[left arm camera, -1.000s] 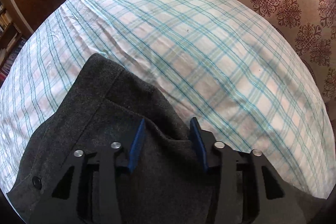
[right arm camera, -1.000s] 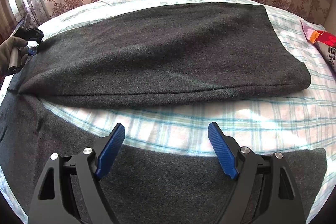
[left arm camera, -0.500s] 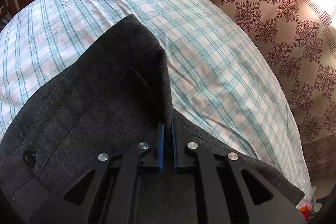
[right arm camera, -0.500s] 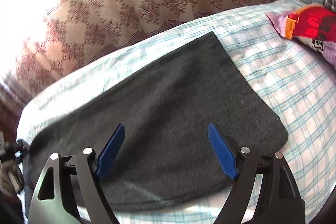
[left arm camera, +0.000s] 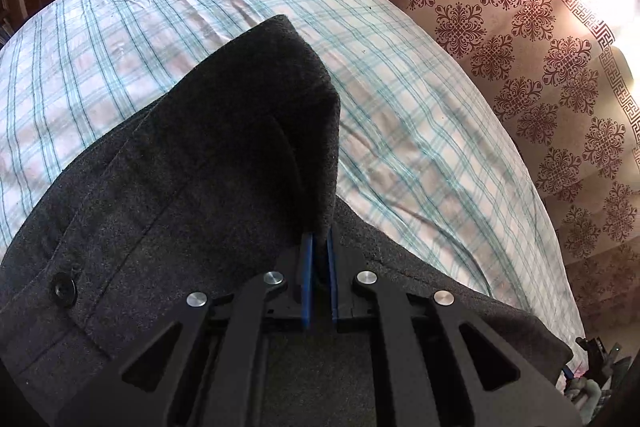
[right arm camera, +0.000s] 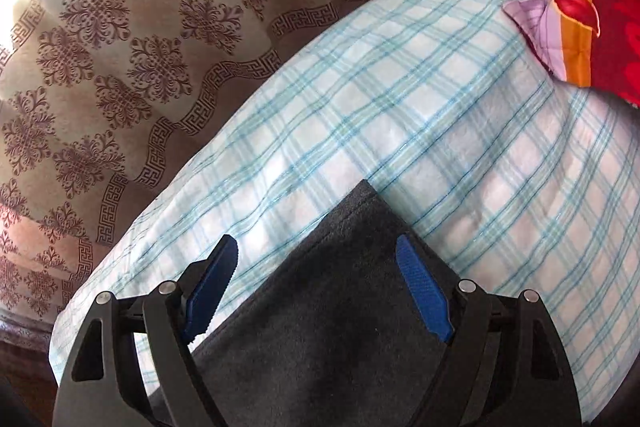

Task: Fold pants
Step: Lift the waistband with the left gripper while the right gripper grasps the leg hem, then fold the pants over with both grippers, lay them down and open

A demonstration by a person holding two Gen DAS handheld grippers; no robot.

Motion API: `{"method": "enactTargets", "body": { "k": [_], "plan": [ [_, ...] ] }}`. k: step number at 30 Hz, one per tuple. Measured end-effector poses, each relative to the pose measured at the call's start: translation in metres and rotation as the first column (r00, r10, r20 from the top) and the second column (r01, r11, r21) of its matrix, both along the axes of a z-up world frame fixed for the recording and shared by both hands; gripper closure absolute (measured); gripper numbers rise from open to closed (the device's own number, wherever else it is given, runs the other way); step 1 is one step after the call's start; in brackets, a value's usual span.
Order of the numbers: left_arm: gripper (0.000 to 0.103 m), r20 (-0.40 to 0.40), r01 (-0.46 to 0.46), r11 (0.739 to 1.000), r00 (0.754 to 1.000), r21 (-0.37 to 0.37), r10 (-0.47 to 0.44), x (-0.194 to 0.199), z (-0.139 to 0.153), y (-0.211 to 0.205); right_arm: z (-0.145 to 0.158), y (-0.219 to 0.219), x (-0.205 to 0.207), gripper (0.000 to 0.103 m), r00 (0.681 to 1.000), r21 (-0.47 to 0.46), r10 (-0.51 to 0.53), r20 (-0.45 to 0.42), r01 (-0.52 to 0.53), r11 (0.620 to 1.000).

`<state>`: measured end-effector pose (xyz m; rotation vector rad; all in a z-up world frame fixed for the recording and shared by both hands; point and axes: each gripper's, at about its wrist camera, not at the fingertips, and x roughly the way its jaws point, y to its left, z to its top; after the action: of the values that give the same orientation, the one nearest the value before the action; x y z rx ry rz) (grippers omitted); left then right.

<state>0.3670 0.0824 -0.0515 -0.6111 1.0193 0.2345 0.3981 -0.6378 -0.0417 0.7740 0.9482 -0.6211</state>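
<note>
In the left wrist view, my left gripper (left arm camera: pixel 318 247) is sitting at the bottom center of the frame, its two blue pads (left arm camera: pixel 306 279) pressed nearly together and pinching a fold of the pants (left arm camera: pixel 208 195). The pants are dark gray and woolly, filling the lower left and center of this view, and the pinched cloth is rising into a peak that points toward the upper middle. A black button (left arm camera: pixel 64 289) is showing on the waistband at the left edge. Behind the pants, a sheet (left arm camera: pixel 420 155) checked in white and teal is spreading across the frame from the upper left to the lower right. A beige curtain (left arm camera: pixel 520 39) with dark red ornaments is hanging in the upper right, bright with light at its top corner.

In the right wrist view, my right gripper (right arm camera: pixel 318 267) is standing wide apart at the bottom of the frame and grasping nothing. A corner of the pants (right arm camera: pixel 340 315) is lying flat on the sheet (right arm camera: pixel 460 131) between and below its blue pads (right arm camera: pixel 424 291), the corner pointing up toward the center; I cannot tell whether the pads are touching the cloth. The same curtain (right arm camera: pixel 120 47) is filling the upper left. A red, orange and lilac cloth (right arm camera: pixel 580 23) is resting on the sheet in the upper right corner, well apart from the pants.
</note>
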Motion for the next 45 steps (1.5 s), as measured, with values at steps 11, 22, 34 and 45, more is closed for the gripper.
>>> {"method": "enactTargets", "body": {
  "k": [11,22,34,45],
  "plan": [
    [0.097,0.016,0.0,0.999,1.0,-0.035,0.001,-0.009,0.0,0.005,0.011,0.014,-0.029,0.087,0.999,-0.133,0.031,-0.011,-0.032,0.991],
    [0.098,0.083,0.016,0.996,0.996,-0.089,-0.008,-0.06,0.039,0.027,0.076,0.028,-0.164,0.096,0.972,-0.077,0.06,0.229,-0.044,0.996],
    [0.098,0.14,0.059,0.989,0.989,-0.134,-0.04,-0.173,0.081,0.059,0.112,0.064,-0.341,0.096,0.944,-0.046,0.049,0.326,-0.036,0.998],
    [0.098,0.125,0.06,0.988,0.991,-0.14,-0.042,-0.272,0.068,0.094,0.085,0.1,-0.468,0.096,0.95,-0.007,0.01,0.313,-0.008,1.0]
  ]
}}
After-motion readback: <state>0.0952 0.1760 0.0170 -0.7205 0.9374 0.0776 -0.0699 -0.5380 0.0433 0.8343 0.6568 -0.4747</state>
